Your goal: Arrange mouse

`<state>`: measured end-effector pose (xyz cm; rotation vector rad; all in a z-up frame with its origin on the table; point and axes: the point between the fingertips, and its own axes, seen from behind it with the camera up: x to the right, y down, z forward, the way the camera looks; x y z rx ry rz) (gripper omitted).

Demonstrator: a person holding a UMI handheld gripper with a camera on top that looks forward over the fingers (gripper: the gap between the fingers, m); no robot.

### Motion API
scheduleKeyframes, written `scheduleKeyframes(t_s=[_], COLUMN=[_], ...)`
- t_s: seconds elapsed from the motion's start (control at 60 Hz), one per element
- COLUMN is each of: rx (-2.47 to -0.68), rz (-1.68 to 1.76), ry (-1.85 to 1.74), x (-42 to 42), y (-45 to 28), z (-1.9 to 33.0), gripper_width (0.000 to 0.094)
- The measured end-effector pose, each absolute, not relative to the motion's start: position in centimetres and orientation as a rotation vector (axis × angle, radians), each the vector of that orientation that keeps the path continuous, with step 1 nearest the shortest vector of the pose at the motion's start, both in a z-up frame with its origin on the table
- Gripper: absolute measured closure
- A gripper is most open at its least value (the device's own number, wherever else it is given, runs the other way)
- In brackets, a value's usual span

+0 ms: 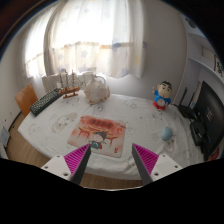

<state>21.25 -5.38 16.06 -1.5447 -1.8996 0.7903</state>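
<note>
Overhead, the claw point(112, 160) hangs open (magenta pads apart, gripping nothing) above a cloth-covered desk point(60, 150). Ahead lies a flat rectangular mat point(97, 131); no mouse can be made out.

A small pale blue mouse point(167, 132) rests on the table, right of the frame's centre. A reddish patterned mouse mat point(97, 133) lies flat at centre, well apart from it.

Bench point(60, 150): mat point(97, 133) centre, just ahead of claw point(112, 162); keyboard point(45, 101) far left; figurine point(164, 97) far right; monitor point(211, 112) right edge.
</note>
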Motion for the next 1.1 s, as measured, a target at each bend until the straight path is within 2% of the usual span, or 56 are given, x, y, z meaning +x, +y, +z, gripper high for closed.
scheduleKeyframes(t_s=[0.133, 0.317, 0.55, 0.833, 1.1], rx=[-1.595, -1.662, -1.705, -1.647, -1.6], rz=[0.732, 0.663, 0.637, 0.724, 0.76], ry=[-1.833, -1.729, -1.624, -1.566, -1.545], x=[20.9, 20.5, 20.0, 16.7, 10.5], y=[-1.7, 7.4, 14.2, 18.7, 21.8], z=[15.5, 14.1, 13.0, 10.1, 5.6], gripper_width=[0.0081, 0.0082, 0.0082, 0.0083, 0.0084])
